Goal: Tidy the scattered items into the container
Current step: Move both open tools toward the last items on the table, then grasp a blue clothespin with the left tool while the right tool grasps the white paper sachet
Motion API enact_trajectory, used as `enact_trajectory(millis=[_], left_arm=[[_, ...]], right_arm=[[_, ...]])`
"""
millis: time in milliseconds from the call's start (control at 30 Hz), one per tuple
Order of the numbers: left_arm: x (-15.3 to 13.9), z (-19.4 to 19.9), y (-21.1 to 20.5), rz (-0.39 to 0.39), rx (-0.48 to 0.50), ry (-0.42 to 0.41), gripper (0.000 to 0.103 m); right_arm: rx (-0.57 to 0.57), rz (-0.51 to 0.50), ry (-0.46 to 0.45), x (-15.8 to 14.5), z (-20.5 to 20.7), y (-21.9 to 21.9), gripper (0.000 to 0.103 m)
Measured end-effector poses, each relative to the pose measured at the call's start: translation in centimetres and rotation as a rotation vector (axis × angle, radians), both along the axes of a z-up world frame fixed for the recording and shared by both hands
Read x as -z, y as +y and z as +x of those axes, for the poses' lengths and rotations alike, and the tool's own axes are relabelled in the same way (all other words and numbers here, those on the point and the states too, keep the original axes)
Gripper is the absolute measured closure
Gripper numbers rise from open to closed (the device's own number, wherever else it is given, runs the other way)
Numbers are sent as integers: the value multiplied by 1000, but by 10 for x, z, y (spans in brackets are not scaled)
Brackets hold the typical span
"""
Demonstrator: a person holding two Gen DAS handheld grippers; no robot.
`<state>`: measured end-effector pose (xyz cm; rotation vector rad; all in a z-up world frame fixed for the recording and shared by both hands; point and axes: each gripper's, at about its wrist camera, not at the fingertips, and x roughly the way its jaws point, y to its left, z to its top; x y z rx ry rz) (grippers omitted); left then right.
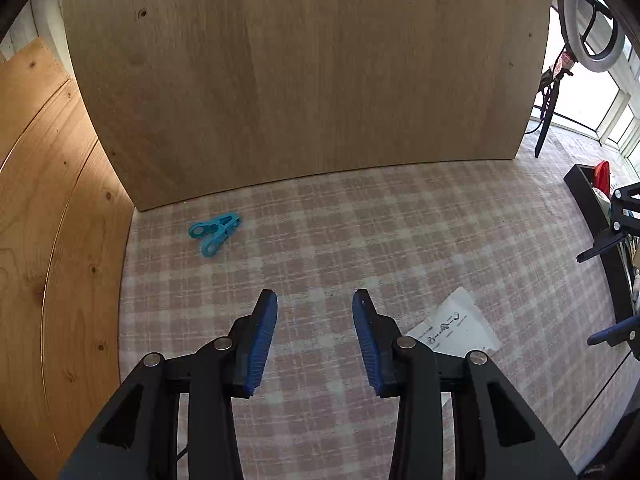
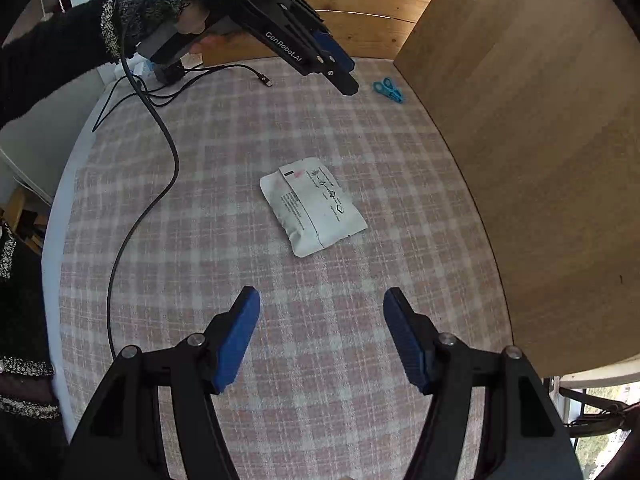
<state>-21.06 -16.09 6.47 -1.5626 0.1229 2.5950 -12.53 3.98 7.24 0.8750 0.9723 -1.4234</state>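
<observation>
Blue clip (image 1: 216,233), white sachet (image 2: 313,210), flat on cloth

From my left wrist camera, the white packet (image 1: 456,326) is partly covered by my left gripper's right finger (image 1: 370,340), and its printing is too small for me to read. The black container (image 1: 600,216) runs off the right edge, its contents mostly blocked by my right gripper (image 1: 616,280), itself cropped there. In my right wrist view, the wooden board (image 2: 540,140) hides whatever lies behind it.
</observation>
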Motion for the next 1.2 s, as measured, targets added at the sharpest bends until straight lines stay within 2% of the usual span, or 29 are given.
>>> enact_trajectory(millis=[200, 333, 433, 533, 633, 767, 867, 1000, 1133, 1200], left_arm=[[21, -38, -34, -44, 21, -12, 65], [32, -63, -39, -71, 63, -21, 64], [37, -77, -41, -88, 91, -29, 64], [46, -87, -44, -98, 119, -64, 64], [56, -91, -46, -117, 132, -100, 64], [62, -94, -47, -116, 152, -113, 64], [62, -97, -45, -158, 163, -105, 64], [66, -104, -45, -164, 154, -108, 62], [65, -111, -47, -88, 127, -93, 63], [66, -114, -47, -82, 119, -89, 65]], right_arm=[[-118, 45, -18, 33, -9, -56, 40], [-200, 87, -20, 46, -13, -78, 40], [-216, 75, -14, 48, -22, -86, 40], [-223, 61, -54, 47, -31, -92, 39], [-250, 70, -47, 49, -35, -96, 37], [-304, 66, -56, 52, -34, -99, 34], [-329, 82, -45, 58, -30, -102, 32], [-345, 109, -39, 68, -28, -109, 32], [-309, 134, -121, 74, -34, -116, 32], [-285, 148, -150, 76, -37, -118, 32]])
